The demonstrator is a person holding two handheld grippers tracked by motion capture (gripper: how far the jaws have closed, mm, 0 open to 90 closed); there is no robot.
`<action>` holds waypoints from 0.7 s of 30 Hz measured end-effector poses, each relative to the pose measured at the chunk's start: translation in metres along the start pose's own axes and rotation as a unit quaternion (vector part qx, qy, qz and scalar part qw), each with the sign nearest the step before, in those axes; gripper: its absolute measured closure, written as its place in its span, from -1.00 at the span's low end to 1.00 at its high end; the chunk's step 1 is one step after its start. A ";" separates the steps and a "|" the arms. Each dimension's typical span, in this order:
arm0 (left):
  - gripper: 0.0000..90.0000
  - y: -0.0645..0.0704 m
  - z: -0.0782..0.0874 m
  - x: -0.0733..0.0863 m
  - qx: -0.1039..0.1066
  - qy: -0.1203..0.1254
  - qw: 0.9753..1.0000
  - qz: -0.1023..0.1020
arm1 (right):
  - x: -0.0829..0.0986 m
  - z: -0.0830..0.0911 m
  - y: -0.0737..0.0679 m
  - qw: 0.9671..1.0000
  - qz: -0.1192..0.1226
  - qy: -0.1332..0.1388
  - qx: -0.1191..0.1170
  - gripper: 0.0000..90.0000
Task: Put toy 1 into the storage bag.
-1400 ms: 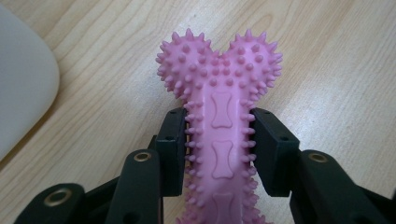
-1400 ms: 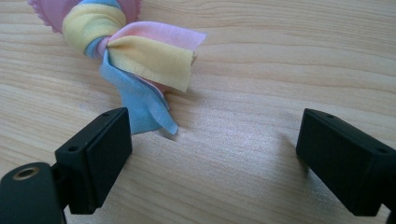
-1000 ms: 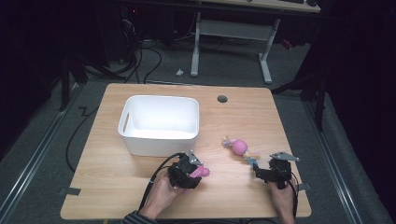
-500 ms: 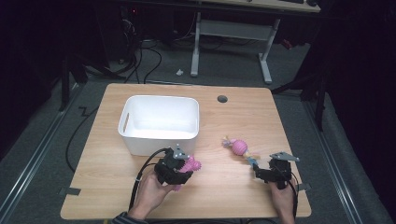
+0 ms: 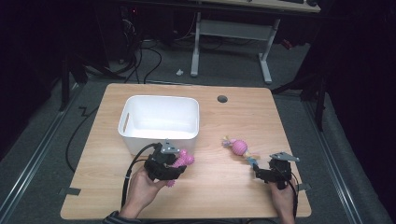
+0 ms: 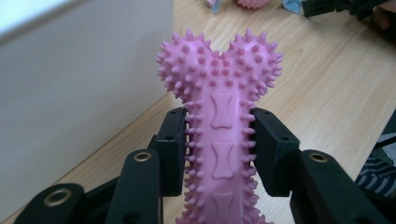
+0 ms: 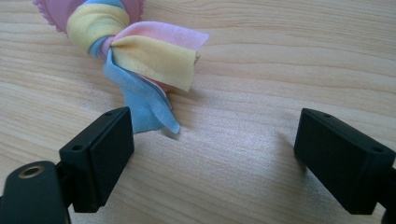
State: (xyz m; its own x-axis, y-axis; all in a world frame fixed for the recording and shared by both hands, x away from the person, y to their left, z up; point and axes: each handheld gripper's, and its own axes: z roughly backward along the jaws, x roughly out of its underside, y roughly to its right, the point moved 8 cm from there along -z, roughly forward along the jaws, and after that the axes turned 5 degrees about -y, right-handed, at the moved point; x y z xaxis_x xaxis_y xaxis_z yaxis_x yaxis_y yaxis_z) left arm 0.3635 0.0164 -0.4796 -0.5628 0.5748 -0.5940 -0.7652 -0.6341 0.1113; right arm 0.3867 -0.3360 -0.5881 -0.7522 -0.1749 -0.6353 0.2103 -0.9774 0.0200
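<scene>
A pink spiky bone toy [image 6: 219,116] is clamped by its shaft in my left gripper [image 5: 173,164], which is shut on it just in front of the white bin [image 5: 159,119]. The bone's knobbed end [image 5: 185,159] sticks out toward the bin's front wall [image 6: 79,93]. A pink ball toy with pastel cloth tails [image 5: 239,147] lies on the table right of centre. My right gripper [image 5: 256,169] rests low beside it, open, with the blue and yellow cloth tail [image 7: 149,74] just ahead of its left jaw and nothing between the jaws.
The wooden table [image 5: 224,196] has a round cable hole [image 5: 222,99] near its far edge. A black cable [image 5: 133,170] trails from the left gripper toward the person. Bare wood lies between the two grippers.
My left gripper has carried the bone toy leftward and toward the bin's front wall. The right gripper and the ball toy have stayed put.
</scene>
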 end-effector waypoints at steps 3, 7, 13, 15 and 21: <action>0.31 -0.004 0.010 -0.003 -0.003 0.008 1.000 0.002 | 0.000 0.000 0.000 1.000 0.000 0.000 0.000 -0.73; 0.31 -0.011 0.024 -0.006 -0.008 0.021 1.000 0.011 | 0.000 0.000 0.000 1.000 0.001 0.000 0.000 -0.73; 0.31 -0.021 0.041 -0.009 -0.016 0.032 0.999 0.019 | 0.000 0.000 0.000 1.000 0.001 0.000 0.000 -0.73; 0.31 -0.026 0.047 -0.011 -0.019 0.035 0.999 0.021 | 0.000 0.000 0.000 1.000 0.001 0.000 0.000 -0.73; 0.31 -0.039 0.061 -0.018 -0.035 0.033 0.999 0.022 | 0.000 0.000 0.000 1.000 0.000 0.000 0.000 -0.73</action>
State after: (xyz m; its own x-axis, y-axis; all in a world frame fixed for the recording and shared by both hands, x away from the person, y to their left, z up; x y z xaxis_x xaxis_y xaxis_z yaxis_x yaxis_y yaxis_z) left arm 0.3847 0.0625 -0.4243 -0.5718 0.5120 -0.6410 -0.7156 -0.6934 0.0845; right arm 0.3866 -0.3358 -0.5880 -0.7518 -0.1752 -0.6358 0.2111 -0.9773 0.0197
